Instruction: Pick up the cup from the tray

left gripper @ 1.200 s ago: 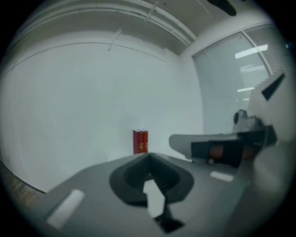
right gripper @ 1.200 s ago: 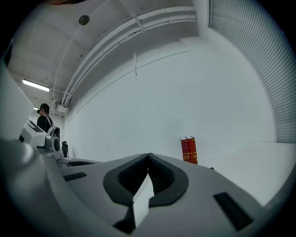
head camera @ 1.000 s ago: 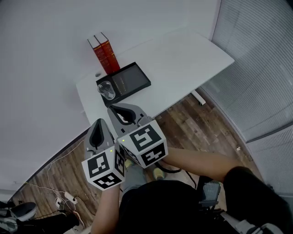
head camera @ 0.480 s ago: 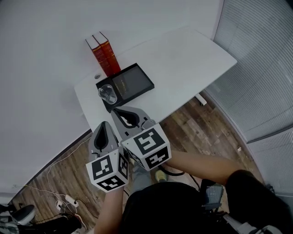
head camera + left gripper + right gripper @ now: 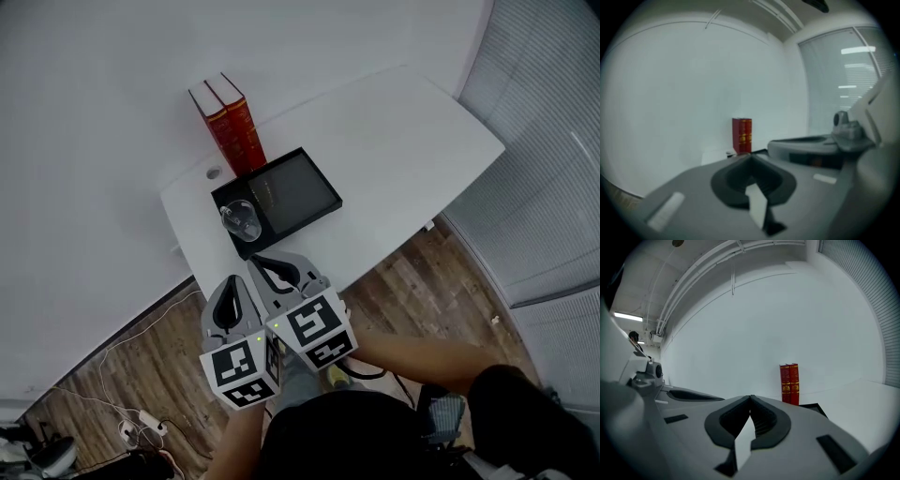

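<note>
Glass cup (image 5: 240,220) | on tray (image 5: 302,187) corner | ahead of right tool (image 5: 253,260), apart

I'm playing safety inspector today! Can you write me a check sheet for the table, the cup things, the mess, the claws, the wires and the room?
Surface: white table.
Job's things: clear cup stands at the left end of the black tray.
Clutter: two red books upright behind the tray, against the wall.
Grippers: left claw and right claw both shut and empty, side by side near the table's edge, not touching the cup.
Cables: white cables on the wood floor, lower left.
Surroundings: white wall, window blinds.
</note>
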`<state>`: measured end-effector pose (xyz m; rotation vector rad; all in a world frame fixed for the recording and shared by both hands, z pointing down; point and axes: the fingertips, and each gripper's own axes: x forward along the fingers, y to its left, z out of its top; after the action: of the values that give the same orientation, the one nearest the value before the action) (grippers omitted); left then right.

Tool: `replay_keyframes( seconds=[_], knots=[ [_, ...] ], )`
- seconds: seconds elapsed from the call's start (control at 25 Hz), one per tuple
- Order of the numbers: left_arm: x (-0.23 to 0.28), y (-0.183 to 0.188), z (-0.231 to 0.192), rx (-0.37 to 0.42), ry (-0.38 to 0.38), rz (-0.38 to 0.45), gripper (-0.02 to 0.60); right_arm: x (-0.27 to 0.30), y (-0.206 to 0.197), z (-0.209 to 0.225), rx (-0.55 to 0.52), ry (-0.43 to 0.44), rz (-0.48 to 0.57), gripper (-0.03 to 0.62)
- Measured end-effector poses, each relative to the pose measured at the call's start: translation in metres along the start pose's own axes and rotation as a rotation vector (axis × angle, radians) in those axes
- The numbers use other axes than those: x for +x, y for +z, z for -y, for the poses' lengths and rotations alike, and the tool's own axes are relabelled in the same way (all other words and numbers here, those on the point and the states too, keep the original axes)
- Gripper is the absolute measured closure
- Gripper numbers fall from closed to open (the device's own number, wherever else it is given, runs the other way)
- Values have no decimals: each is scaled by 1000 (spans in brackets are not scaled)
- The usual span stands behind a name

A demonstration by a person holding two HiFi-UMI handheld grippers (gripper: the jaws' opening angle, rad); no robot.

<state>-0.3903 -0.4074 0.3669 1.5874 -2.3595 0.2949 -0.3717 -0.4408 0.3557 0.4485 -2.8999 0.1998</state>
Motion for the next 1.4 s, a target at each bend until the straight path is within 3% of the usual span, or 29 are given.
replay_keyframes(
  seconds=[0.36,0.4,0.48,0.64,0.72,0.88,1.12,1.4],
  knots=[
    [45,-24,-43,5,-12,-70,581,59,-35,20,-34,-37,-49,568],
    [50,-25,-48,2,-13,-73,581,65,-39,22,-30,-30,-59,514],
    [60,-25,-57,-4,-17,-77,581,79,-49,25,-26,-28,-84,339],
    [77,-28,-74,-13,-23,-89,581,105,-67,34,-78,-40,-91,160],
    [85,-29,-83,-12,-23,-96,581,119,-81,40,-66,-32,-107,14],
    [99,-32,-97,-11,-25,-114,581,142,-104,55,-32,-43,-166,11],
    [117,-34,-116,-17,-21,-127,581,177,-107,64,-18,-30,-200,11],
    [132,-37,-132,-29,-22,-139,581,203,-120,73,-29,-13,-310,11]
  ],
)
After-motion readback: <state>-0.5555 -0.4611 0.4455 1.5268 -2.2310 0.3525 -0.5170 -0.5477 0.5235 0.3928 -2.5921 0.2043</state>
